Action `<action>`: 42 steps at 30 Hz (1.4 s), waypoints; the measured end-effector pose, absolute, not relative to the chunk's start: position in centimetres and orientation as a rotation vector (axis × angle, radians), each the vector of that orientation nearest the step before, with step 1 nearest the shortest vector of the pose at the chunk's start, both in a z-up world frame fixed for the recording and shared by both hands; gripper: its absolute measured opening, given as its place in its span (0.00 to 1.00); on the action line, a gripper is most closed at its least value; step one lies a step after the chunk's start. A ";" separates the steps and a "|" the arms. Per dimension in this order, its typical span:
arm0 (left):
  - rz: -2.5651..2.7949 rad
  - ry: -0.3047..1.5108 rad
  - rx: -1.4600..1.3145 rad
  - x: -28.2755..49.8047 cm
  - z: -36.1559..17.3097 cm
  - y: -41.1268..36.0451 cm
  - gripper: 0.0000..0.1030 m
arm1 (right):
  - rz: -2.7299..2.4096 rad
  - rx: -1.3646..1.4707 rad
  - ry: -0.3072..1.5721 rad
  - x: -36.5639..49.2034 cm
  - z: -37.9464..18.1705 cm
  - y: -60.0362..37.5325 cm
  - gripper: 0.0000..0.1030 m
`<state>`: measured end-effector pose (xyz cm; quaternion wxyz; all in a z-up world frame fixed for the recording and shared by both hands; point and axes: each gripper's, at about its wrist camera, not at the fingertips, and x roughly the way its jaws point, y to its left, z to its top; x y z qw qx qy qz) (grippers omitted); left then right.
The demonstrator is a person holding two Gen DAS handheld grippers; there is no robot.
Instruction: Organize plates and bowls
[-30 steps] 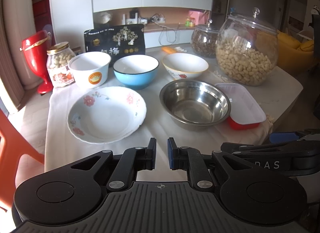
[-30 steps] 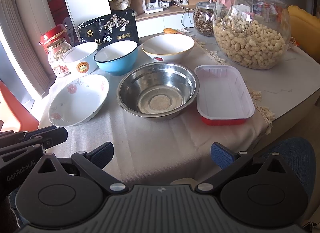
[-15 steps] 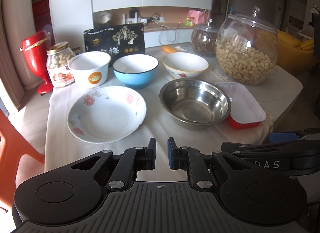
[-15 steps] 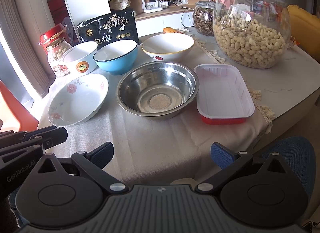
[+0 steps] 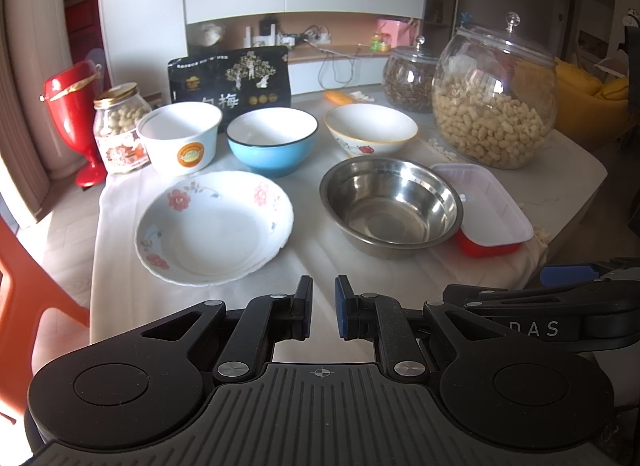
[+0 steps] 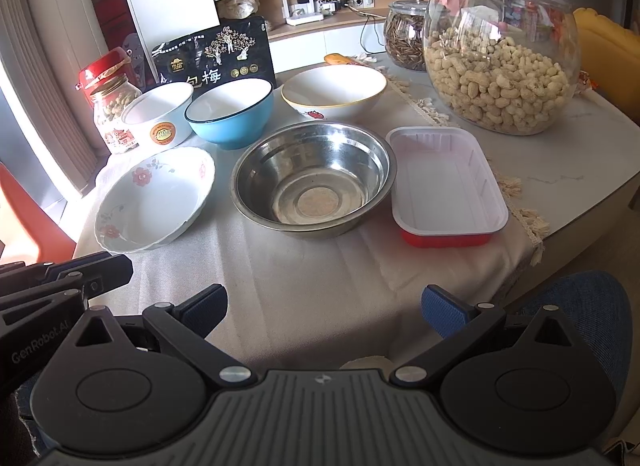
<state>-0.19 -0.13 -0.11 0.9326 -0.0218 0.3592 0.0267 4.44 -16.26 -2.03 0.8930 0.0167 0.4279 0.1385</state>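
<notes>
A floral plate (image 5: 214, 227) and a steel bowl (image 5: 390, 207) sit side by side in front, apart. Behind them stand a white tub (image 5: 180, 137), a blue bowl (image 5: 272, 141) and a cream bowl (image 5: 370, 133) in a row. All are upright and empty.

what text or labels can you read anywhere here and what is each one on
"梅", large white character, with a partly hidden character before it: on the black bag.
"GenRobot.AI": on the side of the left claw.
"DAS", start cut off: on the side of the right claw.
Round orange sticker on the white bowl: too small to read.
Red label on the peanut jar: too blurred to read.
</notes>
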 end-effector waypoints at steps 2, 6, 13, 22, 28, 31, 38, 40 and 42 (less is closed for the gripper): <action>0.056 0.737 -0.044 -0.2 -0.2 -0.1 0.15 | 0.287 0.035 0.888 4.4 -2.1 -16.3 1.00; 0.058 0.738 -0.044 -0.1 -0.2 0.0 0.15 | 0.287 0.034 0.887 4.4 -2.1 -16.3 1.00; 0.059 0.740 -0.042 -0.1 -0.2 -0.1 0.15 | 0.288 0.034 0.889 4.5 -2.1 -16.3 1.00; 0.061 0.743 -0.042 -0.1 -0.1 -0.2 0.15 | 0.286 0.039 0.888 4.5 -2.2 -16.6 1.00; 0.082 0.747 -0.044 0.2 -0.5 -0.2 0.15 | 0.294 0.045 0.892 4.9 -2.5 -16.8 1.00; 0.091 0.758 -0.043 0.5 -0.9 -0.2 0.15 | 0.317 0.035 0.883 5.2 -2.7 -16.9 1.00; -0.062 0.669 -0.118 1.3 -1.8 -0.8 0.15 | 0.260 0.004 0.739 8.0 -1.7 -21.1 1.00; -0.114 0.689 -0.141 2.4 -2.6 -2.0 0.15 | 0.225 0.001 0.735 9.6 -2.1 -23.3 1.00; -0.117 0.730 -0.161 3.7 -3.7 -3.5 0.15 | 0.223 -0.012 0.790 11.1 -2.9 -25.0 1.00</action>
